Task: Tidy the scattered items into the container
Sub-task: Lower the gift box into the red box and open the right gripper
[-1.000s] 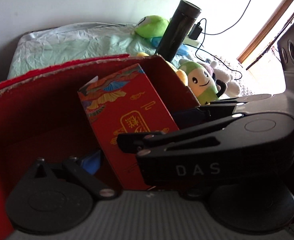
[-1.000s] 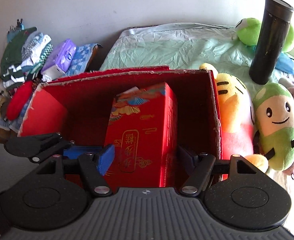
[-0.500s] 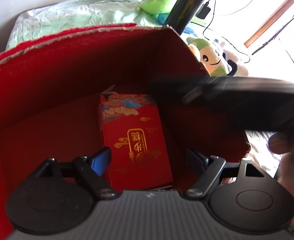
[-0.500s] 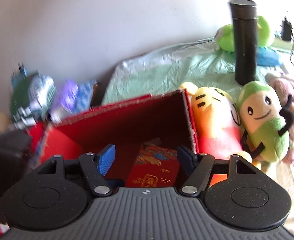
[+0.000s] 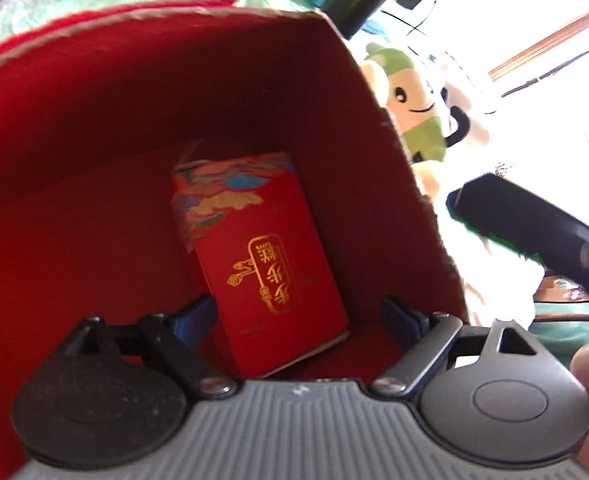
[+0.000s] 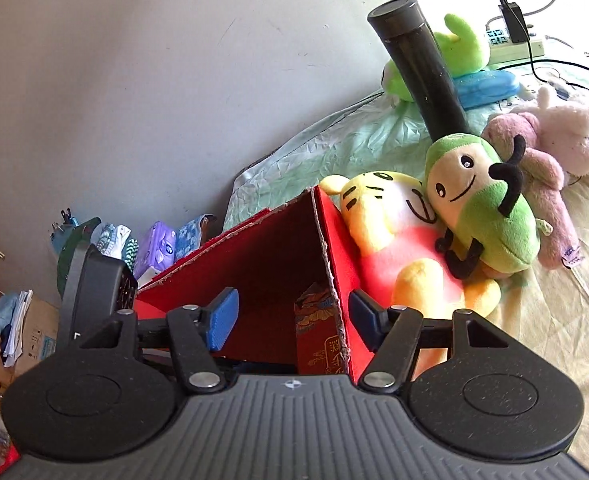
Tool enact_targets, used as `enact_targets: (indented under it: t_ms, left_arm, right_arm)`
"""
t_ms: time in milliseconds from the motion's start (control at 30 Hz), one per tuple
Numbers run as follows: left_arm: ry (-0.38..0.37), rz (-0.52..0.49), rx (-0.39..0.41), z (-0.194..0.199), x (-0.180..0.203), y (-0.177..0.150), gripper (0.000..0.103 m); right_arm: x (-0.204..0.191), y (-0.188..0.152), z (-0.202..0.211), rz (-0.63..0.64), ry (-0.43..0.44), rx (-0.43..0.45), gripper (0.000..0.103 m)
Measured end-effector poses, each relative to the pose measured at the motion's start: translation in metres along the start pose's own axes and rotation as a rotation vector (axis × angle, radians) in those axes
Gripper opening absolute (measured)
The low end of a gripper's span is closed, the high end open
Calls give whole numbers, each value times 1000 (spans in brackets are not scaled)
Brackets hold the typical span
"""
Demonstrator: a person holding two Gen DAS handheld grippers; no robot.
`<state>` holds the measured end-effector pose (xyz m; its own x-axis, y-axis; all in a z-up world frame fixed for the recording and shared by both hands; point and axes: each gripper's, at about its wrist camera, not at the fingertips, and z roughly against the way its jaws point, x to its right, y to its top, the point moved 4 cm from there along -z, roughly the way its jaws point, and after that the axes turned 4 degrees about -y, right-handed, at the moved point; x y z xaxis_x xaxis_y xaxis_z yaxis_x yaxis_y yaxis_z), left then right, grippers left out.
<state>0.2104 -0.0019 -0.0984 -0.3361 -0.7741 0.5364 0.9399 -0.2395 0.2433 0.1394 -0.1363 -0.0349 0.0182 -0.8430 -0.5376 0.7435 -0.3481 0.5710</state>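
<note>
Fingers apart on left gripper (image 5: 298,316), empty, above red gold-printed carton (image 5: 266,252) lying inside red cardboard box (image 5: 94,128). Right gripper (image 6: 290,316) fingers also apart, empty, straddling the box wall; likely next: yellow tiger plush (image 6: 390,232) just outside.

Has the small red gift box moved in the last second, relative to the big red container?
Yes. The red gift box went from propped upright above the red container rim to lying flat on its floor, with neither tool gripping it.

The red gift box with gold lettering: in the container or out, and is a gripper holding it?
In. The red gift box lies flat on the floor of the red container; the left gripper hangs open above it, not touching.
</note>
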Motion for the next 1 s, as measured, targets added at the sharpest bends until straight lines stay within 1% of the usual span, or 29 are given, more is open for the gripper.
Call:
enact_targets:
  t_ms: [67,200,267,300,433,533,667,800,867,967,1000]
  left_arm:
    - [17,35,20,0,0,1,89]
    - [15,35,49,4,-2,-1,89]
    - [22,41,68,7,-4,-3,89]
    - [40,38,82,9,-2,-5,89]
    - [108,-11,135,23,7,-10,89]
    - [183,-43,179,37,8,-18,89]
    - [279,-33,240,58,6,-28,89]
    - [419,-32,284,77,-5,-41,89]
    - [474,-30,306,79,-6,-42,89]
    - [530,-22,335,87,-9,-49,89]
    - [545,-15,345,87,-10,-51,91]
  right_arm:
    - [4,0,2,-18,-1,7,65]
    - [9,-2,5,-31,-5,12,62]
    - [8,-5,4,-17,-17,7,56]
    - [7,-7,3,-8,-24,5,54]
    - [2,-14,1,33,-42,1,54]
    - [-5,-17,3,72,-66,20,54]
    - [-14,-22,5,116,-90,38,54]
    - [-25,-30,4,183,-153,58,54]
    - [-31,-34,5,220,-185,74,54]
    - [-37,-39,7,263,-218,90,54]
    - [-38,-41,7,277,-222,93,53]
